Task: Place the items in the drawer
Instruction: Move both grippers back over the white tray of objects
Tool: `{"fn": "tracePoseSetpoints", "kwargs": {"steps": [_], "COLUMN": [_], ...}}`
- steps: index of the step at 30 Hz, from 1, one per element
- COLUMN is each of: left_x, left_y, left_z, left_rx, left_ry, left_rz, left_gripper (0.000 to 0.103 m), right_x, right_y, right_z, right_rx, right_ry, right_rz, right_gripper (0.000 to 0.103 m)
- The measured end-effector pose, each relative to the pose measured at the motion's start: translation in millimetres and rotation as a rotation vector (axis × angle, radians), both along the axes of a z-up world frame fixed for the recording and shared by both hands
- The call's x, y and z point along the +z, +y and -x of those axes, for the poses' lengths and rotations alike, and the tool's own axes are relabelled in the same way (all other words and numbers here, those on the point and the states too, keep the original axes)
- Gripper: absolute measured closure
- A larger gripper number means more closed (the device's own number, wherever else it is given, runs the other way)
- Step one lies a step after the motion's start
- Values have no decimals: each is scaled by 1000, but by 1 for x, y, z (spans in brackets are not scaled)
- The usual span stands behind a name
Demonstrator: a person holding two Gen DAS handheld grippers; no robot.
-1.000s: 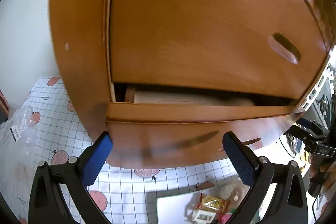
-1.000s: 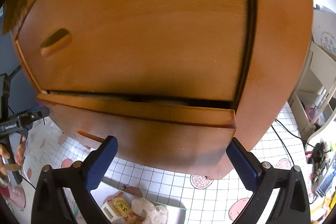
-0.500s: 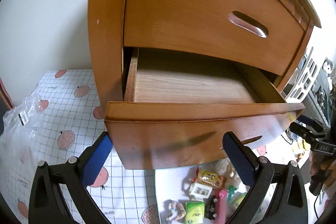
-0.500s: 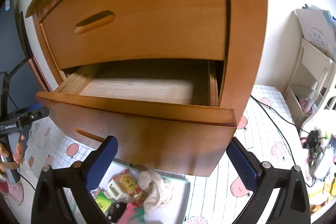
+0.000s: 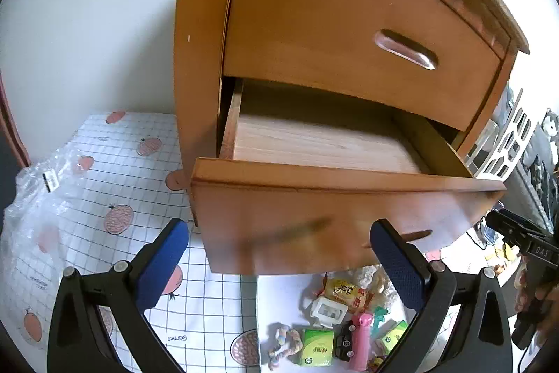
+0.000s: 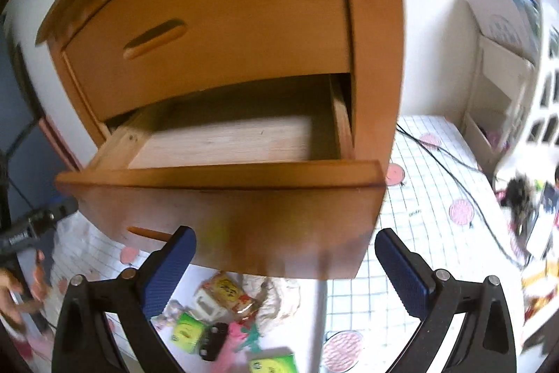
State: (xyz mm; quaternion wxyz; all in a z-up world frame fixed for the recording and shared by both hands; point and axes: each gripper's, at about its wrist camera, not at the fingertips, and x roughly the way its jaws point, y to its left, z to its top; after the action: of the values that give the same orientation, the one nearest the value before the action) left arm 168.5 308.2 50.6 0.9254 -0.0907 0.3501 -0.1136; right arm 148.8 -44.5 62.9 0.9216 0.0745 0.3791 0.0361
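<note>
We have the lower drawer [image 5: 325, 142] pulled out and bare, so loading comes next. Both our left tool [image 5: 279, 263] and right tool [image 6: 284, 268] gape wide, holding nothing. The items [image 5: 335, 327] lie on the bench at 6 o'clock beneath the drawer; we must reach down and grasp one.

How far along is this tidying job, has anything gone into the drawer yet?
Only the opening looks done: the lower drawer stands pulled out and its wooden floor is bare. Nothing is in hand; the left gripper and right gripper are both open and empty. All the placing is left: the snack packet, green boxes, pink toy and other small items lie on the white tray below.
</note>
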Motion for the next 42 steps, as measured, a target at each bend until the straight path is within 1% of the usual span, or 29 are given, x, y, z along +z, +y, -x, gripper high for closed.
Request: {"fn": "tracePoseSetpoints", "kwargs": {"steps": [4, 7, 10, 12, 16, 19, 22, 27, 31, 34, 36, 38, 42], "left_x": [6, 4, -4, -7, -11, -21, -38, -81, -108, -120, -127, -134, -152], "left_y": [-6, -9, -14, -20, -25, -33, -41, -55, -51, -52, -51, -49, -39], "left_z": [25, 38, 46, 44, 42, 39, 36, 33, 30, 27, 25, 21, 15], "left_rx": [21, 25, 28, 37, 40, 50, 53, -4, -12, -25, -44, -53, -46], "left_ry": [-38, -35, -18, 19, 45, 77, 135, 233, 307, 329, 342, 367, 413], "left_rz": [-16, 3, 13, -1, 31, 32, 40, -34, -10, -5, -2, -4, 31], "left_gripper": [0, 0, 0, 0, 0, 0, 0, 0, 1, 2, 8, 11, 11], "right_x": [7, 6, -3, -11, -30, -43, -57, -85, -111, -127, -137, -145, -160], "right_y": [4, 10, 20, 27, 35, 42, 43, 38, 43, 46, 47, 49, 51], "right_z": [21, 38, 53, 62, 71, 70, 65, 62, 59, 57, 57, 56, 56], "right_rx": [-31, -48, -53, -44, -45, -34, -43, -62, -54, -44, -41, -45, -67], "right_ry": [-21, -28, -5, 15, 66, 124, 191, 284, 368, 441, 487, 539, 623], "right_rz": [19, 21, 31, 22, 5, 34, 49, 3, 9, -15, -43, -55, -67], "right_gripper": [0, 0, 0, 0, 0, 0, 0, 0, 0, 0, 0, 0, 1]}}
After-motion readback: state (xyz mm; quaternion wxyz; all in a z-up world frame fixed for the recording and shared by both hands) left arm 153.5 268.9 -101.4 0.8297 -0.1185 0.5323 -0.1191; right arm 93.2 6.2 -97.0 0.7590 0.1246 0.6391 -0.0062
